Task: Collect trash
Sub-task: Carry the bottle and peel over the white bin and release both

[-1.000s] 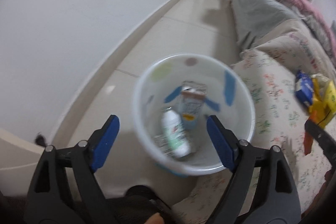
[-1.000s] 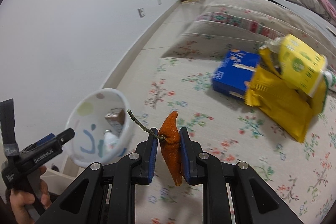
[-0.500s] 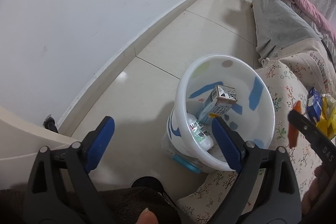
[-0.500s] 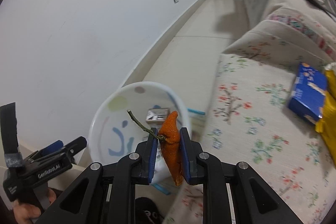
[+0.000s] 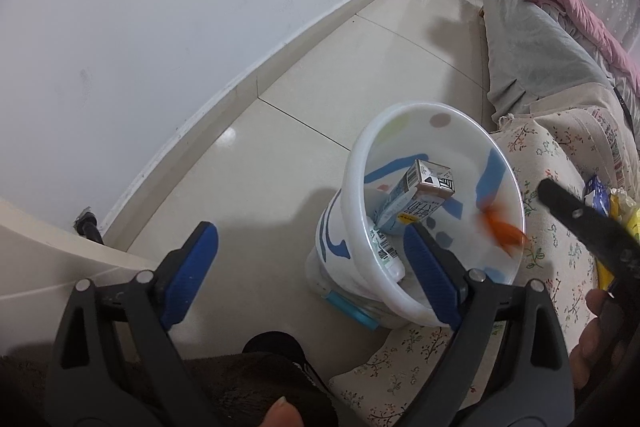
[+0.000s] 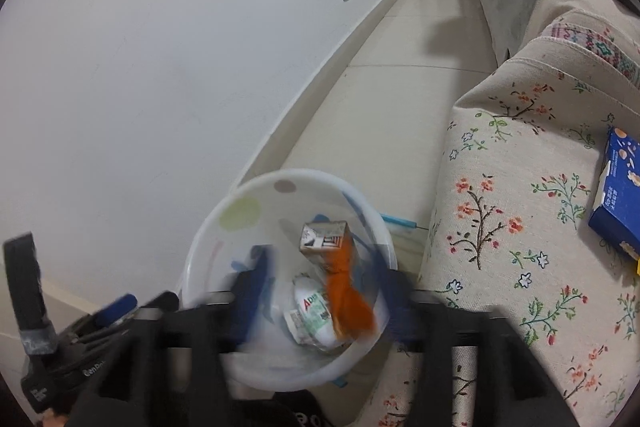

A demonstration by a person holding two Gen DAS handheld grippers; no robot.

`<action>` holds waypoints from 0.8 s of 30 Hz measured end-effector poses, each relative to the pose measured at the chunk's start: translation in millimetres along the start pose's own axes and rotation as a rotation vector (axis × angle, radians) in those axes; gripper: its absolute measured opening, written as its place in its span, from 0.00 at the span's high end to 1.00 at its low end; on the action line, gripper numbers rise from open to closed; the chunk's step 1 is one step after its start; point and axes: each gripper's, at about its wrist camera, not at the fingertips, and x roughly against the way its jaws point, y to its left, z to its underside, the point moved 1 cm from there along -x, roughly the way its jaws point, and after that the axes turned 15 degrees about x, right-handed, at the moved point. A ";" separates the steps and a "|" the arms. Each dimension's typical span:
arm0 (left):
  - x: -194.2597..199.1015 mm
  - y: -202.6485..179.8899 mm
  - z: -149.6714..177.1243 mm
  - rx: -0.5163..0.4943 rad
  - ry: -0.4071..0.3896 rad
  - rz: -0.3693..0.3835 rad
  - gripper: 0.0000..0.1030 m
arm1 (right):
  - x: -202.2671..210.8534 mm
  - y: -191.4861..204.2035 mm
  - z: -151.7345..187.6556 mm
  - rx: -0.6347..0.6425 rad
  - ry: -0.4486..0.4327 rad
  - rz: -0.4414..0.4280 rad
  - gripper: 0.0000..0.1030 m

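A white plastic bin (image 5: 352, 187) with blue marks stands on the floor beside the floral sofa; it also shows in the right wrist view (image 6: 208, 239). In it lie a drink carton (image 5: 416, 195) (image 6: 324, 235) and a white bottle (image 6: 310, 311). An orange peel (image 6: 346, 291) is loose and blurred over the bin's mouth, also seen in the left wrist view (image 5: 500, 227). My right gripper (image 6: 324, 291) is open above the bin, its fingers blurred. My left gripper (image 5: 308, 275) is open and empty beside the bin.
A blue box (image 6: 618, 195) lies on the floral sofa cushion (image 6: 520, 227), with yellow packets (image 5: 628, 215) beside it. A white wall (image 5: 160, 27) and tiled floor (image 5: 280, 147) run along the left. Grey and pink bedding (image 5: 560, 27) lies further back.
My right gripper has opened over the bin and let go of the orange peel, which is dropping into it. My left gripper has stayed open near the bin.
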 end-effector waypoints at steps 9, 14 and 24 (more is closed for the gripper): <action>-1.2 -1.4 1.5 -0.006 0.014 0.010 0.09 | 26.1 -3.5 1.1 0.013 -0.031 0.043 0.28; -1.2 -5.3 4.4 -0.014 0.018 0.014 0.09 | 40.2 -13.6 7.8 0.006 -0.028 0.074 0.27; -5.1 -20.9 16.9 -0.048 0.047 0.035 0.09 | 81.6 -45.9 34.6 -0.017 -0.014 0.197 0.19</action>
